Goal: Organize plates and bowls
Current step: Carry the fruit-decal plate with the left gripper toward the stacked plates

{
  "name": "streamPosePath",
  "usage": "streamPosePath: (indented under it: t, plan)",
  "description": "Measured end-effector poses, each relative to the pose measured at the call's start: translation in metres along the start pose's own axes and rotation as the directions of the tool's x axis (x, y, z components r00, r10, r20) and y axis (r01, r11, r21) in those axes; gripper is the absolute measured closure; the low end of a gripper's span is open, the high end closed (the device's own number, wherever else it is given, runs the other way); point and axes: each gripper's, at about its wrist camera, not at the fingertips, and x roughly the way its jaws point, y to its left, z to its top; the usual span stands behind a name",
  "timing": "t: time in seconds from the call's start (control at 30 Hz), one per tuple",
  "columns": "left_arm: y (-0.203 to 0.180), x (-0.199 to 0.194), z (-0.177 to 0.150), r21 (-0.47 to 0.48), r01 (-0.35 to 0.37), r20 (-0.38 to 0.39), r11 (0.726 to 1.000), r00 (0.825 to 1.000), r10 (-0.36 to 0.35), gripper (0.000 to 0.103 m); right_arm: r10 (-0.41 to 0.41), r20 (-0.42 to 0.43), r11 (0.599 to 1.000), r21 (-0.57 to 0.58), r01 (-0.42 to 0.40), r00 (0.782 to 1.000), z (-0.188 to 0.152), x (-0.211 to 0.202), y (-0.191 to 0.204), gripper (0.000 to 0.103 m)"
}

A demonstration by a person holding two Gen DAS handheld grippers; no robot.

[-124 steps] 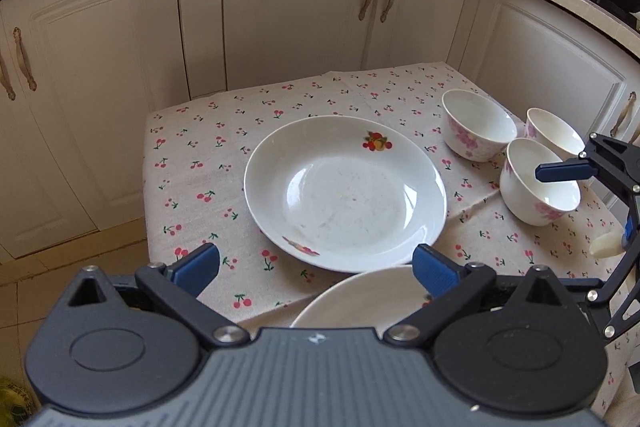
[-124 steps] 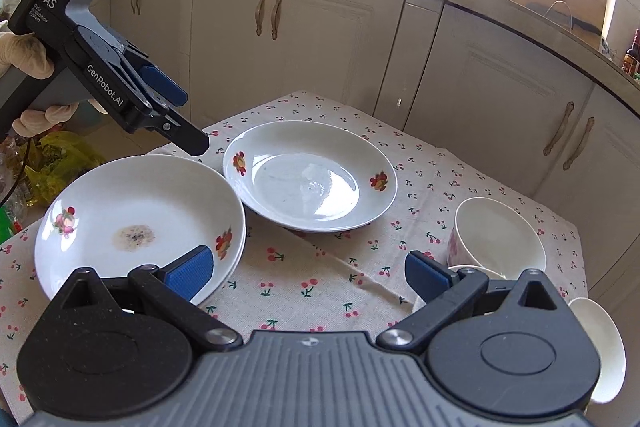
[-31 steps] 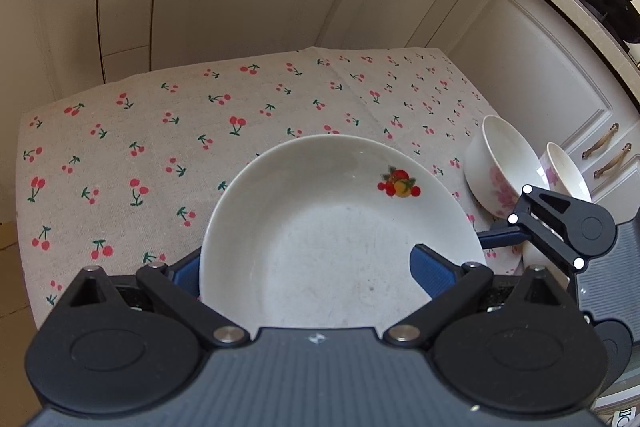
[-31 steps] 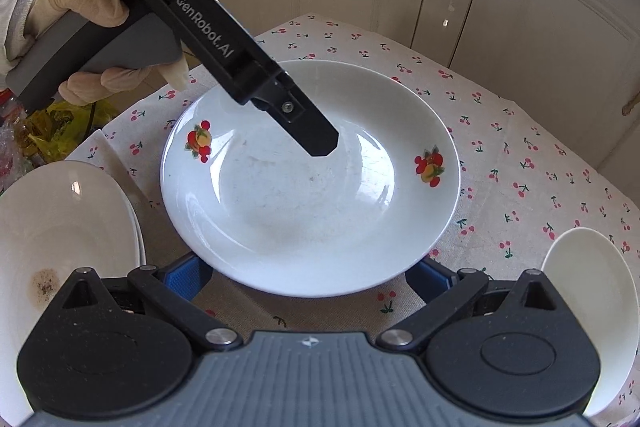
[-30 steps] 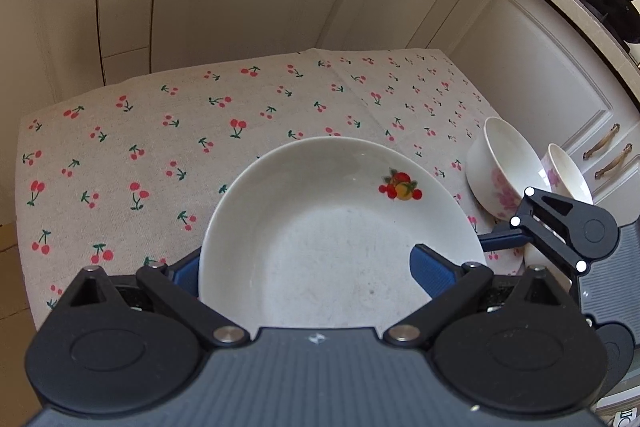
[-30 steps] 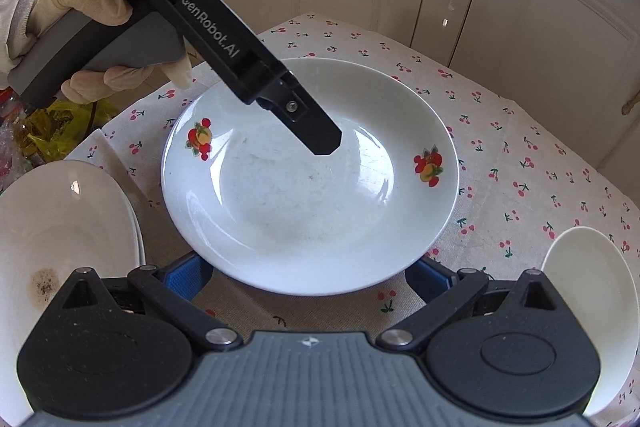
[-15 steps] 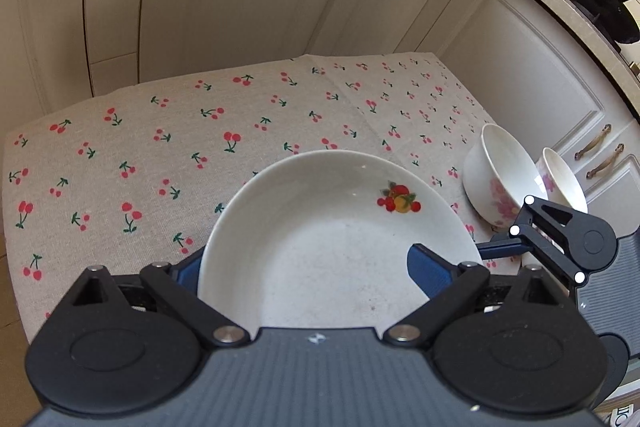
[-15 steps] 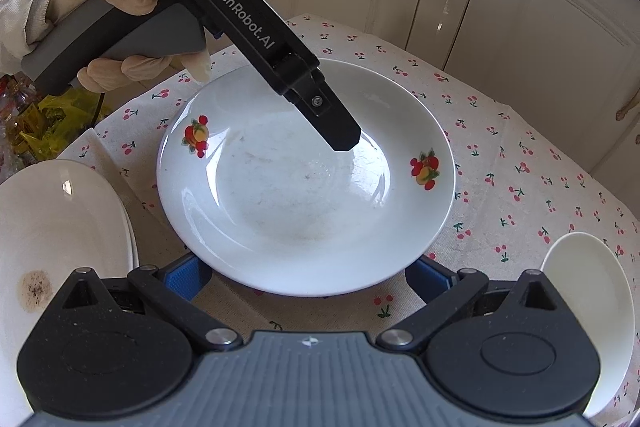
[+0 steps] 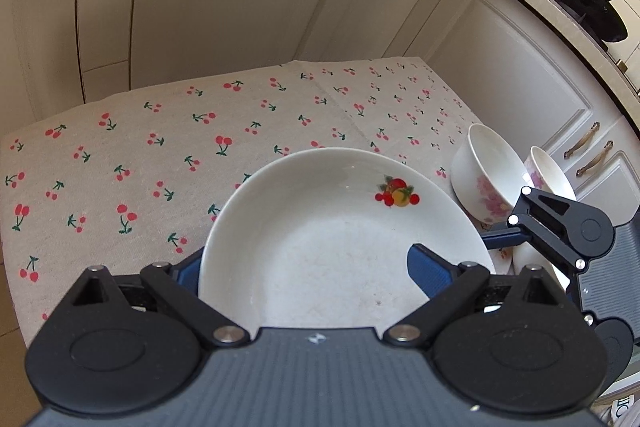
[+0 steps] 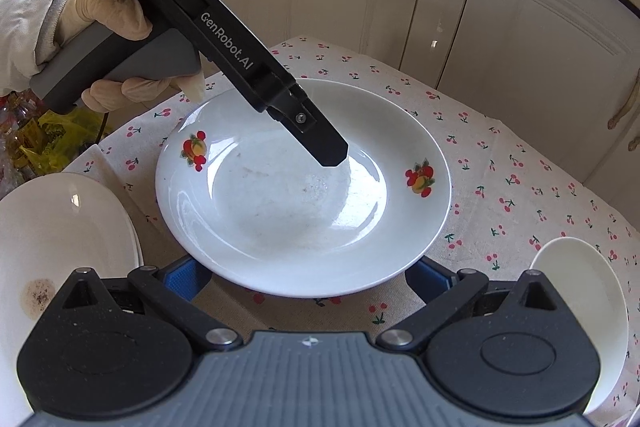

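Note:
A white plate with fruit motifs (image 10: pixel 280 211) lies on the cherry-print cloth, with a gripper at each side. My left gripper (image 9: pixel 308 263) is open. Its left pad (image 9: pixel 186 269) is hidden behind the plate's rim and its right pad (image 9: pixel 426 269) is over the plate's well. From the right wrist view, one left fingertip (image 10: pixel 332 155) hovers just above the well. My right gripper (image 10: pixel 304 275) is open wide, and the plate's near rim overlaps both blue pads (image 10: pixel 182 277). Whether the plate is lifted I cannot tell.
A second white plate with a brown stain (image 10: pixel 60 247) lies left of the fruit plate. Floral bowls (image 9: pixel 492 175) (image 9: pixel 548 175) and a plain one (image 10: pixel 580 307) crowd the cloth's (image 9: pixel 160 147) right side. Cabinet doors (image 9: pixel 240 7) close in behind. A gloved hand (image 10: pixel 108 15) holds the left gripper.
Four seconds ago both grippers hung back from the fruit plate; now each is at its rim. Over the last second the left gripper's body swung slightly up and right; the plate barely shifted.

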Motion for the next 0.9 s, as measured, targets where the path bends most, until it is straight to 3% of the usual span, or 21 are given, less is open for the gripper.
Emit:
streamPosePath:
  t: [0.5, 0.9]
  plan:
    - [-0.010, -0.009, 0.004, 0.009, 0.001, 0.021, 1.000, 1.000, -0.002, 0.006, 0.001, 0.029, 1.000, -0.020, 0.000, 1.000, 0.000, -0.009, 0.000, 0.000]
    - [-0.042, -0.043, 0.002, 0.037, -0.023, 0.059, 0.999, 0.998, 0.021, 0.006, -0.008, 0.070, 0.999, -0.038, 0.011, 0.997, 0.001, -0.046, 0.012, 0.000]
